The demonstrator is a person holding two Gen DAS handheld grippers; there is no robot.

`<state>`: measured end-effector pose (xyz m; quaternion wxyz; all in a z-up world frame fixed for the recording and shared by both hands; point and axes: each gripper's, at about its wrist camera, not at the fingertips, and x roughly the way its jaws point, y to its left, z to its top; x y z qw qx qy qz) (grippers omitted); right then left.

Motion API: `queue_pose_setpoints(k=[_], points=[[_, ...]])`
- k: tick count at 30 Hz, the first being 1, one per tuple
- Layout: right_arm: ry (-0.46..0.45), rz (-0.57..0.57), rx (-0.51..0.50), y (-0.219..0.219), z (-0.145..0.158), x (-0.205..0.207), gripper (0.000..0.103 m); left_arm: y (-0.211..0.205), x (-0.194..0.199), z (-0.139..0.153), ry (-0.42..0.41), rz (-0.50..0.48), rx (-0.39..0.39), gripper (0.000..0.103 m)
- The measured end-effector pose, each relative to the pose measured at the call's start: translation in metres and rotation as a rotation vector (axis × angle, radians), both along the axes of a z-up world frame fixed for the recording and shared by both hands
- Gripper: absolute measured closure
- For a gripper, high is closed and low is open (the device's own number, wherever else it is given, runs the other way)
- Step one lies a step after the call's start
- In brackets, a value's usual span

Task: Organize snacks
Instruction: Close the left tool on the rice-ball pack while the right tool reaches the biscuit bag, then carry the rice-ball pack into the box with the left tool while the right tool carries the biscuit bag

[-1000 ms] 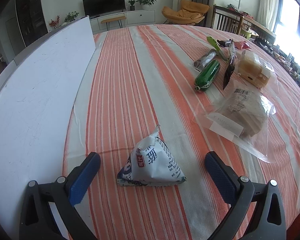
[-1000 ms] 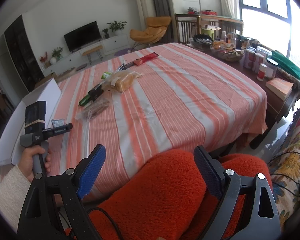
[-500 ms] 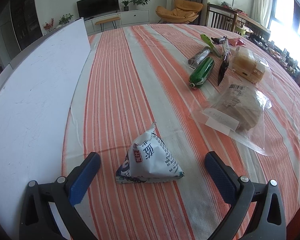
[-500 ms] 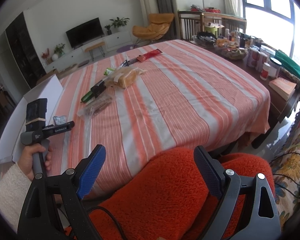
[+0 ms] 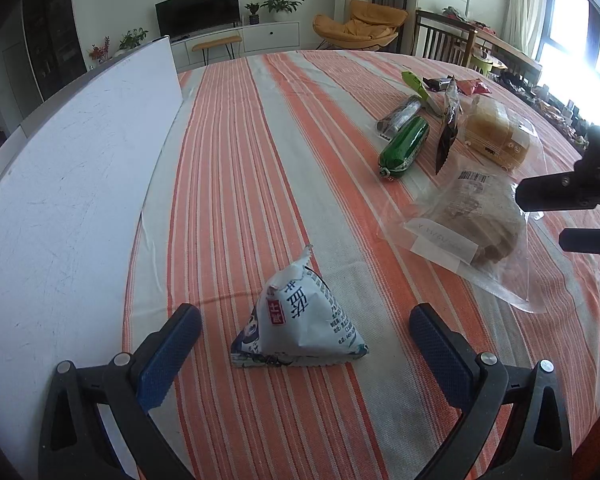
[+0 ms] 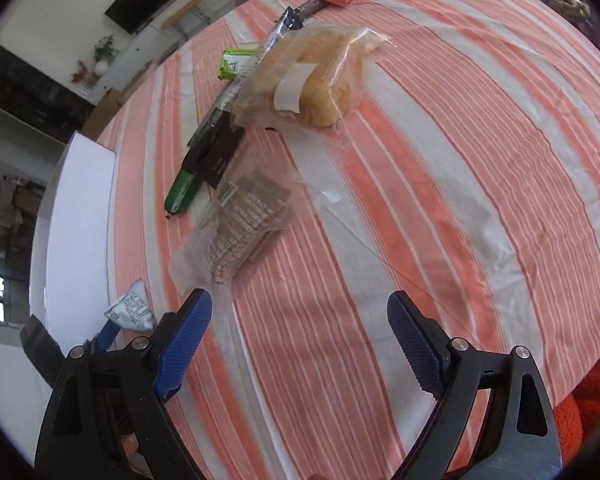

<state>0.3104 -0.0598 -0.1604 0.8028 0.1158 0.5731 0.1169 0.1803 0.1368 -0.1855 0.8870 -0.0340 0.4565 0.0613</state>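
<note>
Honestly, not much of the organizing looks done yet — every snack I can see is loose on the striped tablecloth [image 5: 260, 152]. I'll use the white triangular snack packet [image 5: 300, 320] as my landmark.

My left gripper [image 5: 306, 350] is spread wide with the packet sitting between the fingers, not touched by either pad, so nothing is gripped. Just left of the packet runs the white box lid [image 5: 60, 200], which I'd guess is where things end up, though I can't see inside anything from here.

Beyond the packet and to the right lies a clear bag of brown biscuits [image 5: 468, 220]. Further back from that are a green sausage-shaped snack [image 5: 406, 146], a dark narrow wrapper [image 5: 446, 132] and a bagged yellow cake [image 5: 496, 136], with a few small packets behind them.

My right gripper [image 6: 300, 344] is also wide open and holding nothing, hovering over the cloth with the biscuit bag [image 6: 240, 216] just ahead of its left finger.

So basically the whole pile is left — the packet looks like the first pick.
</note>
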Motion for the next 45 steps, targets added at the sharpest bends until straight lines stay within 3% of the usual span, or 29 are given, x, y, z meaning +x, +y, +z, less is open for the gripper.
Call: queue_pose_setpoints(k=[2,4,7,9,14,16,19,21,22,25,26,28,29,33,36,39,40,41,45], points=[[-0.039,0.002,-0.057,0.033,-0.009,0.012,0.01,0.0,0.0,0.0,0.0,0.0,0.0,0.0],[-0.097,0.051,-0.19,0.061,-0.015,0.014,0.008,0.0,0.0,0.0,0.0,0.0,0.0,0.0],[-0.223,0.248,-0.329,0.077,-0.021,-0.004,0.01,0.0,-0.001,0.001,0.0,0.0,-0.001,0.0],[-0.254,0.317,-0.348,0.058,-0.021,-0.017,0.01,0.0,-0.001,0.001,0.0,0.0,-0.002,0.0],[-0.168,0.253,-0.324,-0.027,-0.021,-0.018,0.01,0.001,0.0,0.001,0.006,-0.013,-0.013,0.0],[-0.154,0.225,-0.306,-0.057,-0.015,-0.025,0.01,0.003,-0.003,0.004,0.02,-0.032,-0.067,0.0],[-0.173,0.204,-0.242,-0.084,0.004,-0.032,0.01,0.022,-0.016,0.015,-0.007,-0.03,-0.275,0.001],[-0.184,0.185,-0.223,-0.097,0.011,-0.035,0.01,0.026,-0.021,0.019,-0.025,-0.038,-0.322,0.001],[-0.183,0.169,-0.21,-0.102,0.013,-0.035,0.01,0.023,-0.02,0.018,-0.013,-0.041,-0.298,0.001],[-0.159,0.107,-0.155,-0.111,0.016,-0.029,0.01,0.002,-0.013,0.01,0.034,-0.038,-0.116,0.001],[-0.149,0.088,-0.144,-0.11,0.015,-0.021,0.01,-0.004,-0.012,0.008,0.033,-0.033,-0.061,0.006],[-0.14,0.057,-0.13,-0.115,0.017,-0.013,0.01,-0.009,-0.011,0.009,0.003,-0.014,-0.001,0.025],[-0.14,0.043,-0.127,-0.117,0.018,-0.011,0.01,-0.01,-0.011,0.012,-0.019,-0.013,-0.016,0.044],[-0.091,0.049,-0.072,-0.108,0.015,0.008,0.01,-0.012,-0.006,0.013,-0.028,0.009,-0.004,0.044],[-0.099,0.055,-0.056,-0.074,0.01,0.02,0.01,-0.015,-0.009,0.013,-0.039,0.001,-0.005,0.044],[-0.038,0.151,-0.154,-0.024,-0.019,0.031,0.01,-0.017,-0.016,0.013,-0.037,-0.009,-0.027,0.044],[-0.053,0.193,-0.239,-0.008,-0.027,0.028,0.003,-0.016,-0.02,0.014,-0.039,-0.009,-0.035,0.044],[-0.066,0.242,-0.34,0.007,-0.033,0.023,0.003,-0.016,-0.023,0.015,-0.044,-0.008,-0.041,0.044],[-0.082,0.26,-0.332,-0.006,-0.031,0.019,0.007,-0.01,-0.039,0.026,-0.076,-0.004,-0.091,0.044]])
